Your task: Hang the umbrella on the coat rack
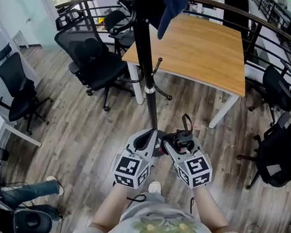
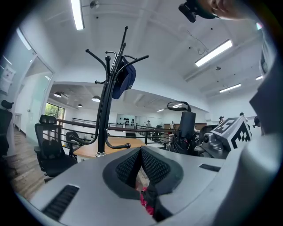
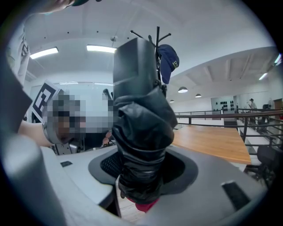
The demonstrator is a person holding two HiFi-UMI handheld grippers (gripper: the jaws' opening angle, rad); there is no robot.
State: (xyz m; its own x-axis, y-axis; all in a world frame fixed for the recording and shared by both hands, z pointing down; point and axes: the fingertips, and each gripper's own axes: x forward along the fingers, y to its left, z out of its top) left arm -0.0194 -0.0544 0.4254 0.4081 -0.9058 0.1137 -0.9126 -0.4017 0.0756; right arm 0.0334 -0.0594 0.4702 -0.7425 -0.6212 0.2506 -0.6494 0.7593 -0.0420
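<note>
The black coat rack stands just ahead of me, with curved hooks low on its pole and a dark blue cap hanging near its top. In the left gripper view the coat rack rises at centre left. My right gripper is shut on the folded black umbrella, which stands upright between the jaws and hides most of the rack behind it. The umbrella's strap loop sticks up. Beside it, my left gripper has its pads together with nothing between them.
A wooden table stands behind the rack, with black office chairs to the left and right. A railing runs along the back. A dark bag and cables lie on the floor at lower left.
</note>
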